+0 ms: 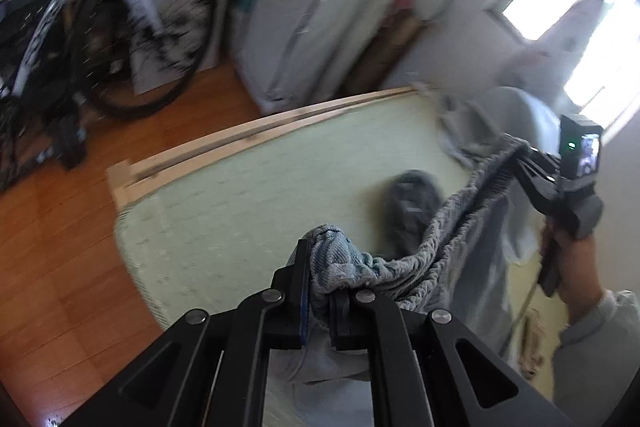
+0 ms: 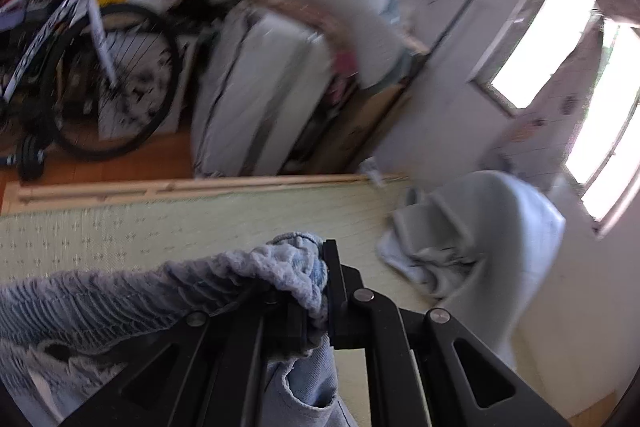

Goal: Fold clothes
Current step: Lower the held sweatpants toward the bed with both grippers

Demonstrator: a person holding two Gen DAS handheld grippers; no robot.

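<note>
While both units are raised above the green mat (image 1: pixel 248 187), the left gripper (image 1: pixel 320 291) and right gripper (image 2: pixel 318 291) each pinch the denim garment (image 1: pixel 432 251) waistband, stretched between their jaws.

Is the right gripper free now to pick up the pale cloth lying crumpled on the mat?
Probably not yet. The right gripper is shut on the waistband of the blue garment, so its fingers are occupied. The pale cloth lies unobstructed on the mat.
</note>
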